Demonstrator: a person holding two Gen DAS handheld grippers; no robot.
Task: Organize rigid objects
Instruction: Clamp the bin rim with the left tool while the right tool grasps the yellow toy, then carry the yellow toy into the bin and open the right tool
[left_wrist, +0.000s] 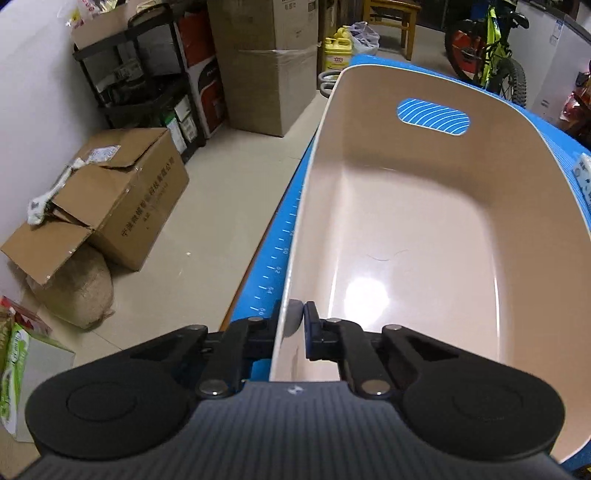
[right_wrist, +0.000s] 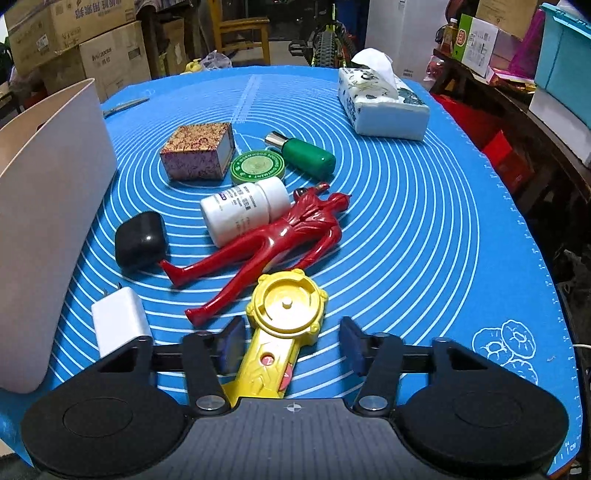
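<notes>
Pale tiled floor (left_wrist: 229, 177) beside a white wall (left_wrist: 33, 110); stacked cardboard boxes (left_wrist: 273, 66), black shelving (left_wrist: 147, 74) — a wooden chair (left_wrist: 391, 22) beyond.

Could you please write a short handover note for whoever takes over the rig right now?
Left gripper: shut on the near wall of the beige bin, steadying it. The bin holds nothing yet.
Right gripper: open, fingers either side of the yellow toy launcher's handle, not yet closed.
On the blue mat: red figure, white pill bottle, black case, white charger, green tin, green bottle, patterned box, tissue pack.
Done: nothing binned.
Left: likely grasp the launcher, drop it in the bin, then the other rigid items.
</notes>
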